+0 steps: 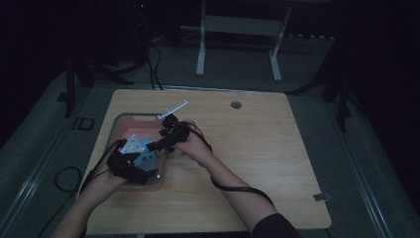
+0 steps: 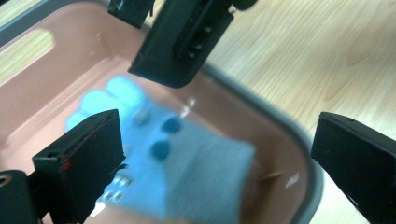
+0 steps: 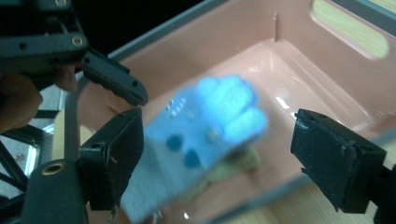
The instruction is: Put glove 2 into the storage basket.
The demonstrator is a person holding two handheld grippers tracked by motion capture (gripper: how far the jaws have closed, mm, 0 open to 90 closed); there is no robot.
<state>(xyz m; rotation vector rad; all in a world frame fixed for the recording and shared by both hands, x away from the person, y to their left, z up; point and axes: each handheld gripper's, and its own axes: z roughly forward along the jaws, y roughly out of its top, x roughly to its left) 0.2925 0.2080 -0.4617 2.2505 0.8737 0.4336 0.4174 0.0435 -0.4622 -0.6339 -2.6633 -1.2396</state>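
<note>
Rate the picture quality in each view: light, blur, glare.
High view: very dim, room black beyond the table, grippers hard to make out over the pink bin. Left gripper view: bright, but the blue sock is smeared by blur. Right gripper view: sock blurred too, white glare spots on the bin floor, dark top corner.

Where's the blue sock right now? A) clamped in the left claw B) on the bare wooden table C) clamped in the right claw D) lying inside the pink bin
D: the blue sock lies inside the pink bin, and the jaws of both the left claw and the right claw stand wide apart off it.
</note>
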